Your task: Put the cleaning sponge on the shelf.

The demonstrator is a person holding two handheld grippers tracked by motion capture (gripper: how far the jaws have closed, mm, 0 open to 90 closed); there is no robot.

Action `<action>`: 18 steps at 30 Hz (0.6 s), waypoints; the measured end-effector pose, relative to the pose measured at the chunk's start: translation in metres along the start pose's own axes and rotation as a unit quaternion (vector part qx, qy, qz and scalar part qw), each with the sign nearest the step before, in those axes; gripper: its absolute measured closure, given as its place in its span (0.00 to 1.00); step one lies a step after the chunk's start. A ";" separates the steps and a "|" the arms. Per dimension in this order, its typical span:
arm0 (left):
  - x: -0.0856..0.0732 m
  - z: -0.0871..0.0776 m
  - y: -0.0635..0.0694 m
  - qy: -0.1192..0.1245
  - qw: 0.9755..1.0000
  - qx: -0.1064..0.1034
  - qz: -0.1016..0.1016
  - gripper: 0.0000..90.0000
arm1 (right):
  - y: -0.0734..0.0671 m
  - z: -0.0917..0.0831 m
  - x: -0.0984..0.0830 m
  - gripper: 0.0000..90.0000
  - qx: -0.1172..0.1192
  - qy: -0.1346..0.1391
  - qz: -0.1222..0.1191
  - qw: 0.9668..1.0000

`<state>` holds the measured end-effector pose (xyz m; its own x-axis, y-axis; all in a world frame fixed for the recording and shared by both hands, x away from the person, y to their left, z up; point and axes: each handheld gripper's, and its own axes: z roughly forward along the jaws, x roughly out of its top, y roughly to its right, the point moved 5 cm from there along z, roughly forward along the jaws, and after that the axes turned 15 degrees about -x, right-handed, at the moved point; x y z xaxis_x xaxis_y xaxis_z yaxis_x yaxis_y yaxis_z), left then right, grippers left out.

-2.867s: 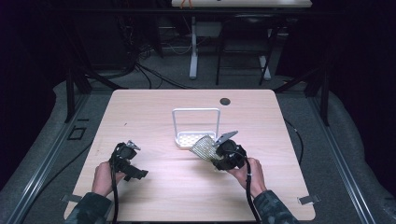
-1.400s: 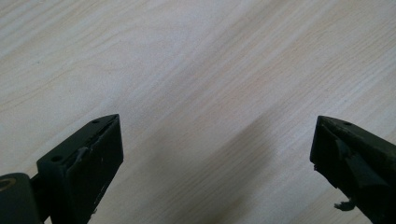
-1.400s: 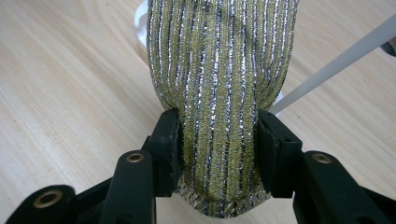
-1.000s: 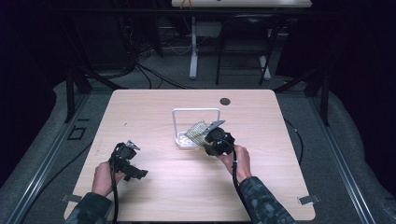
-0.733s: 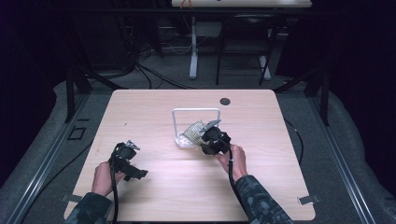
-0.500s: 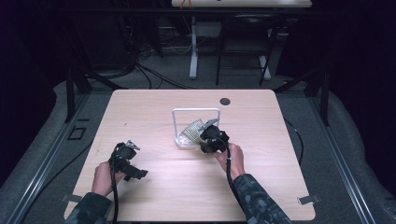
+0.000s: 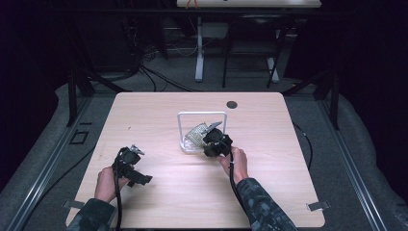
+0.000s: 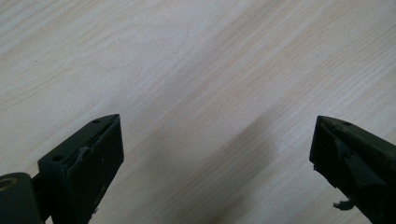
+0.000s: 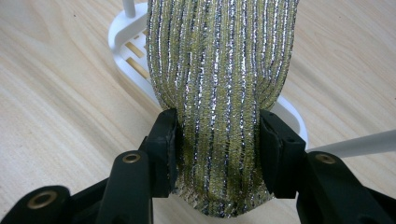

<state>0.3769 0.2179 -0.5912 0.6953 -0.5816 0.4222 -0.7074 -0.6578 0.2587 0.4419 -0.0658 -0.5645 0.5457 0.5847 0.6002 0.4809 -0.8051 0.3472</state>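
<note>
A gold-and-silver striped scouring sponge (image 9: pixel 224 70) is clamped between the jaws of my right gripper (image 9: pixel 217 130), which is shut on its near end. The sponge hangs over the slatted base of a white rack (image 9: pixel 133 53). From above, the sponge (image 7: pixel 195 135) lies inside the white rack (image 7: pixel 202 114) at the table's middle, with the right gripper (image 7: pixel 208 136) at the rack's right front corner. My left gripper (image 7: pixel 139 177) rests low at the front left, and its jaws (image 8: pixel 215 140) stand wide open over bare wood.
A small dark round disc (image 7: pixel 232 104) sits near the table's far edge. A thin white rod of the rack (image 9: pixel 355 144) crosses just right of my right jaw. The light wooden tabletop (image 7: pixel 269 183) stretches around both hands.
My right gripper has carried the sponge leftward and away from the person, from beside the rack into it. The left gripper has not moved.
</note>
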 end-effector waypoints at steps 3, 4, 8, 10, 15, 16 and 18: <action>0.000 0.000 0.000 0.002 1.000 -0.001 -0.002 0.03 | -0.001 0.003 0.002 0.59 0.000 -0.002 0.001 1.000; 0.000 0.000 0.000 0.003 1.000 -0.001 -0.002 0.03 | -0.001 0.003 0.002 0.59 0.000 -0.004 0.003 1.000; 0.000 0.000 0.000 0.001 1.000 -0.002 0.001 0.04 | -0.003 0.005 0.003 0.58 -0.001 -0.004 0.003 1.000; 0.000 0.001 0.001 -0.001 1.000 -0.002 0.002 0.04 | -0.004 0.007 0.004 0.58 0.000 -0.008 0.003 1.000; 0.000 0.001 0.000 -0.001 1.000 -0.002 0.003 0.03 | -0.006 0.010 0.006 0.58 -0.001 -0.008 0.007 1.000; 0.000 0.001 0.000 -0.002 1.000 -0.003 0.003 0.03 | -0.006 0.010 0.006 0.58 -0.001 -0.008 0.007 1.000; 0.000 0.001 0.000 -0.002 1.000 -0.002 0.002 0.03 | -0.007 0.011 0.007 0.57 -0.002 -0.010 0.004 1.000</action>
<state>0.3767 0.2171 -0.5919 0.6925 -0.5865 0.4202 -0.7111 -0.6532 0.2601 0.4497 -0.0547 -0.5710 0.5624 0.5808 0.5886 0.4744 -0.8096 0.3456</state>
